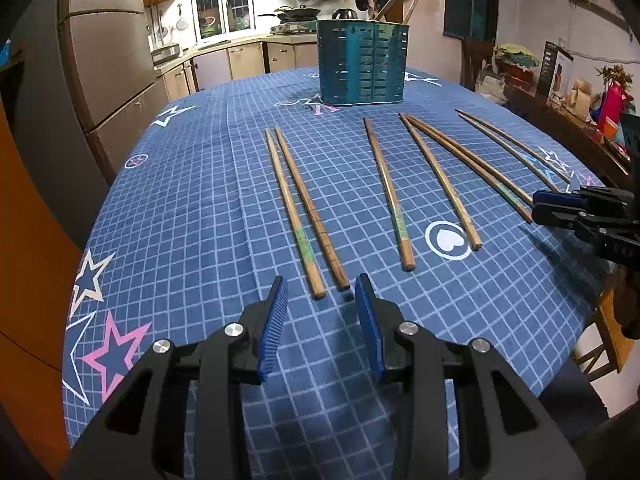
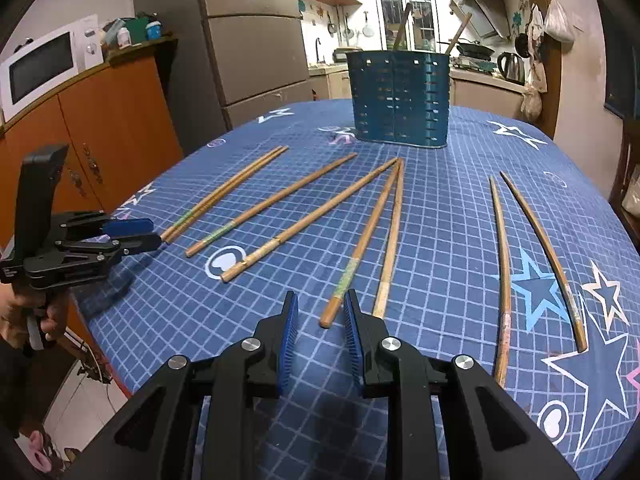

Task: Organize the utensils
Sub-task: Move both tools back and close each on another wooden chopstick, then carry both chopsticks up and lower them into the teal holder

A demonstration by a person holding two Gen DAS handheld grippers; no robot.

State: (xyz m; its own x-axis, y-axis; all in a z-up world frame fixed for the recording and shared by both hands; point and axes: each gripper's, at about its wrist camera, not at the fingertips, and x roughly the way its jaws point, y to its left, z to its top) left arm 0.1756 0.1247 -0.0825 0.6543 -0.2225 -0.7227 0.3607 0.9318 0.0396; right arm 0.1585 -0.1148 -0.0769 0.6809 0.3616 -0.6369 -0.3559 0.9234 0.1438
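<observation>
Chopsticks lying loose on the blue grid tablecloth, seven counted in the left wrist view, fanned out from mid-frame toward the right edge. Leftmost pair side by side, near ends just ahead of the left gripper. Single chopstick right of them, then a crossed pair meeting at the far tips, then a thin dark pair at upper right. Teal slotted utensil holder upright at top centre, beyond all the far tips, apart from them. Left gripper low over the cloth at lower centre, blue pads parted, nothing between them, pair ends just past the tips, not touching. Right gripper entering from the right edge, narrow gap, nothing visibly pinched. Right wrist view: same holder at top centre, two wooden sticks standing inside. Right gripper at lower centre, pads apart, empty; end of one chopstick lying just ahead between the tips, not clamped. Its neighbour passing behind the right finger. Thin curved pair at right. Left gripper at left edge, a hand on its grip below. Microwave on an orange cabinet at upper left.
</observation>
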